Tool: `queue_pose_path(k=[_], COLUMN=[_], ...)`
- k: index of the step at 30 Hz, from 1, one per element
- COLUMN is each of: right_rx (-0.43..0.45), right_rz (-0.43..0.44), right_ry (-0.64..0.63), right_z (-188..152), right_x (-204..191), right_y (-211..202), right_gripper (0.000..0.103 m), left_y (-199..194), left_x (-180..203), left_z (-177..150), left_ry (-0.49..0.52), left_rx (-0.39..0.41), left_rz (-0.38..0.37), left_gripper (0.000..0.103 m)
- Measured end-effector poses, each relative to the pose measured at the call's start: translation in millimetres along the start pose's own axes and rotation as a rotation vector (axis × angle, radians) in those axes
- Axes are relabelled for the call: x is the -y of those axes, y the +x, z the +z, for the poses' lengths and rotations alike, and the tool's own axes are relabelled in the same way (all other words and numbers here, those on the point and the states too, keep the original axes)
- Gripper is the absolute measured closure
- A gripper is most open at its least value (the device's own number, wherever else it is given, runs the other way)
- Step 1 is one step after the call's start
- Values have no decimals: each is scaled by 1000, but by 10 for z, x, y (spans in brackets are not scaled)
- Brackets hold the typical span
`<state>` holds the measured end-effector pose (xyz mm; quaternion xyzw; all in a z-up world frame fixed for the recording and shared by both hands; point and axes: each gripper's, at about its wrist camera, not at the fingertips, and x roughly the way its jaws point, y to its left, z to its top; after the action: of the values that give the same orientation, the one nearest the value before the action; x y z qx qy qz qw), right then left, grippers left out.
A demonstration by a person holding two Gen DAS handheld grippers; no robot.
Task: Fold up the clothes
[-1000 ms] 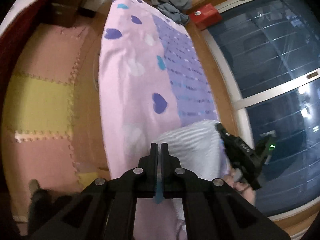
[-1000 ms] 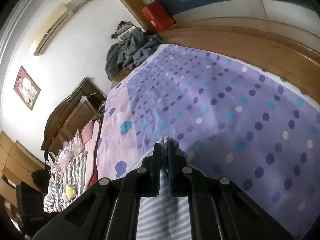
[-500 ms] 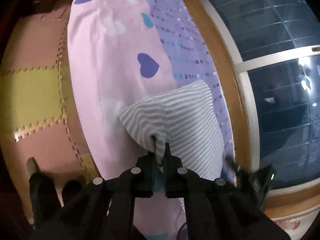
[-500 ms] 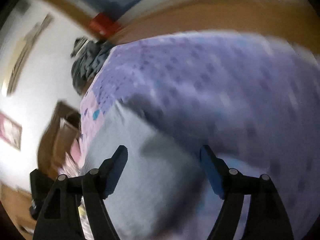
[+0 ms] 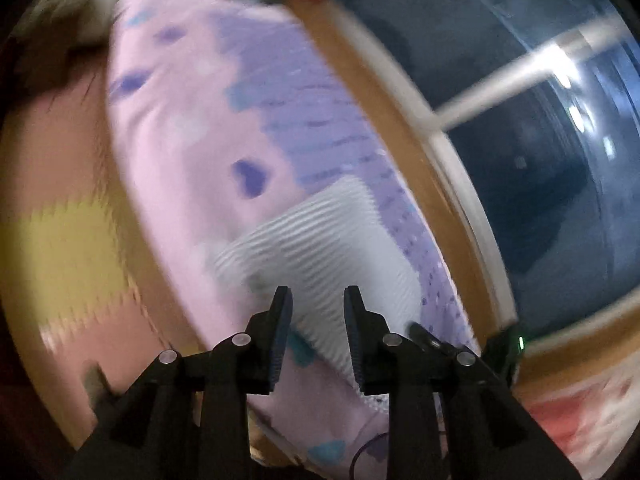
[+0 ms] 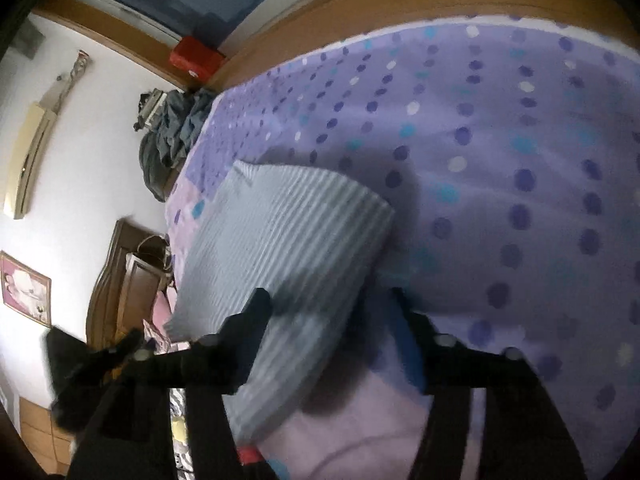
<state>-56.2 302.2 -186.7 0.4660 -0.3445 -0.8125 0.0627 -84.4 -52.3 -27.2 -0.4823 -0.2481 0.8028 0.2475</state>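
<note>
**Figure. Striped garment folded flat on the bed, both hand-held grippers spread above it**

The striped garment (image 6: pixel 288 248) lies as a compact, roughly rectangular fold on the bed (image 6: pixel 520 152), straddling the seam where the dotted purple panel of the cover meets the pink heart-printed panel, close to the bed's near end and nearer the window-side edge than the floor-side one. The left hand-held gripper (image 5: pixel 318 304) hovers over the garment's near edge with its jaws spread and nothing between them. The right hand-held gripper (image 6: pixel 332 308) is likewise spread wide and holds nothing; the garment's near corner sits in the gap between its jaws, but no contact can be confirmed, since both views are motion-blurred. A heap of dark clothes (image 6: pixel 172 140) lies at the bed's far end, well apart from the fold, beside a red box (image 6: pixel 196 58) on the wooden ledge.

Risks, as judged from this arrangement: the far upper corner of the fold appears slightly lifted, so the top layer could spring open if left unpressed. A spread jaw sweeping low across the cloth could catch an edge and drag the layers askew. The soft, yielding cover offers little resistance, so any sideways push may slide the whole fold rather than flatten it.
</note>
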Motion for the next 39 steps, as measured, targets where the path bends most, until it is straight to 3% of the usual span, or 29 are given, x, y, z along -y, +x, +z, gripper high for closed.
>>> queue_pose_path(k=[1,2,4,6,8,9,10,12,14,16,19,21,25,28,30,33,34,36,37,39], right_rx=[13,28,61,79,91,91,85,79,74,70,75,73,92,137,167,195,191,177,171,176], right_rz=[-2,-7,-23,-34,-44,-46,-47,-41,-44,-60,-58,-55,-148,-182,-205,-214,-202,-190,-182,-161], right_ry=[1,-6,-39,-58,-72,-75,-73,-67,-41,-6,7,5,-14,22,47,96,133,206,241,278], right_z=[-5,-11,-26,-22,-11,-10,-14,-24,-44,-58,-83,-98,-131,-171,-198,-235,-259,-296,-337,-431], right_x=[-25,-53,-113,-151,-181,-186,-179,-153,-98,-54,-91,-166,-387,-398,-406,-390,-359,-299,-268,-247], right_y=[23,15,-66,-101,-120,-115,-94,-69,-67,-78,-41,37,170,94,43,-4,-6,-11,-24,-18], right_gripper=[52,73,88,92,92,92,92,88,71,59,58,58,56,69,78,77,71,59,49,38], left_y=[37,106,317,566,848,932,1009,908,775,613,530,626,1078,1345,1355,1362,1355,1291,1278,1348], left_x=[132,262,511,657,533,365,200,12,20,136,342,452,430,299,89,-312,-430,-528,-574,-624], left_z=[34,68,124,150,213,251,288,302,296,299,404,560,790,842,942,1174,1246,1359,1434,1497], left_ry=[67,139,305,443,439,353,269,142,143,216,387,493,545,580,496,270,203,181,172,151], left_rx=[9,6,-18,-48,-74,-105,-133,-111,-101,-58,-6,-19,-247,-365,-373,-426,-443,-435,-451,-511], left_rz=[8,15,47,91,179,227,271,206,210,200,206,215,189,189,70,-72,-112,-127,-175,-221], left_gripper=[78,78,78,78,79,88,93,94,94,89,85,83,80,80,80,80,80,72,67,41])
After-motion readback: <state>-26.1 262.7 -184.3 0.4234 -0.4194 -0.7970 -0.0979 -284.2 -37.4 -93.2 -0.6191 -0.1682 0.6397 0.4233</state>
